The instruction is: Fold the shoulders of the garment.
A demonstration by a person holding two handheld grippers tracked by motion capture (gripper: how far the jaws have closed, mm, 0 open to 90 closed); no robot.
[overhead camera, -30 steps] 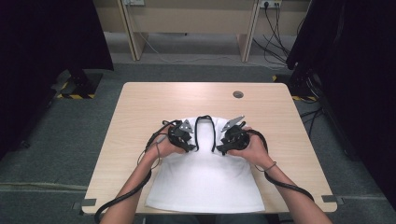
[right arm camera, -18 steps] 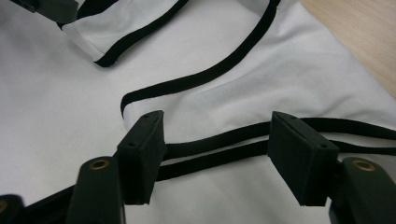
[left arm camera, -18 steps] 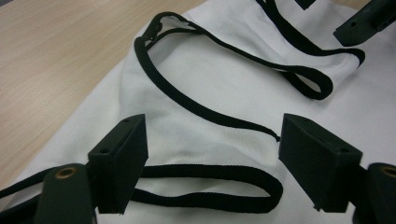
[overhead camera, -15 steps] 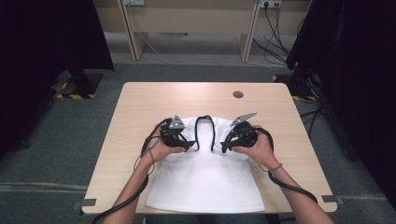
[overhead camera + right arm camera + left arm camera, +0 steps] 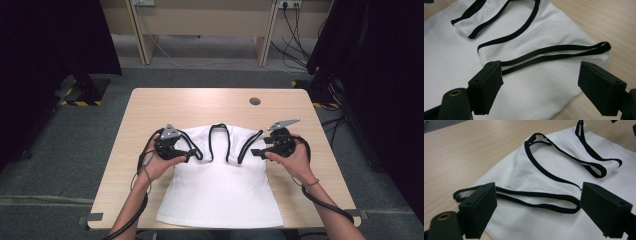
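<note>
Right now both grippers, left (image 5: 189, 154) and right (image 5: 256, 152), are hovering with jaws apart over the white top (image 5: 220, 192) lying flat on the worktop (image 5: 210, 102); closing carelessly risks catching only a strap (image 5: 536, 201), bunching the fabric.

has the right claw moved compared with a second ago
Yes. In the high view the right claw has slid outward toward the table's right edge, away from the top's middle straps.
</note>
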